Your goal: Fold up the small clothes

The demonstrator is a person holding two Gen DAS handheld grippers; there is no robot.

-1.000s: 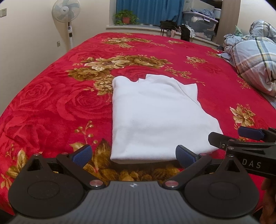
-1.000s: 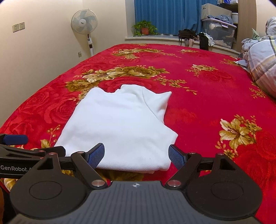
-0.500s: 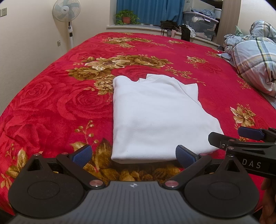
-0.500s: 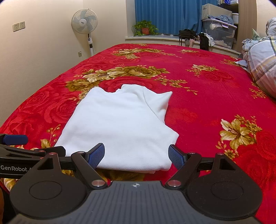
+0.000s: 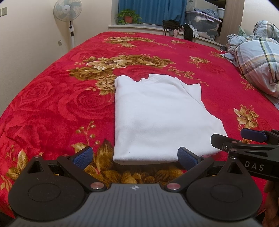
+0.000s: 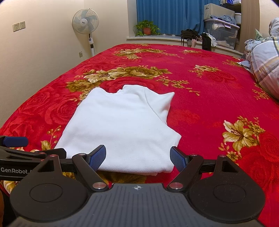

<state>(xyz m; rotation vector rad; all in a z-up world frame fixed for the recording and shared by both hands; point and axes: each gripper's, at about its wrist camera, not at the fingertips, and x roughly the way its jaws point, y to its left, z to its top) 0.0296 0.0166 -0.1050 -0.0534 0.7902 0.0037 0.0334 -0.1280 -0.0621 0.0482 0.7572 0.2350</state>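
A white folded garment (image 5: 157, 118) lies flat on the red floral bedspread (image 5: 52, 108); it also shows in the right wrist view (image 6: 120, 129). My left gripper (image 5: 134, 158) is open and empty, just short of the garment's near edge. My right gripper (image 6: 138, 158) is open and empty at the garment's near right corner. The right gripper shows at the right edge of the left wrist view (image 5: 244, 146). The left gripper shows at the left edge of the right wrist view (image 6: 26, 152).
A plaid quilt (image 5: 258, 64) is piled at the bed's right side. A standing fan (image 5: 68, 15) is by the left wall. A potted plant (image 6: 146, 28), bags and a storage bin (image 6: 221, 33) sit on the far ledge.
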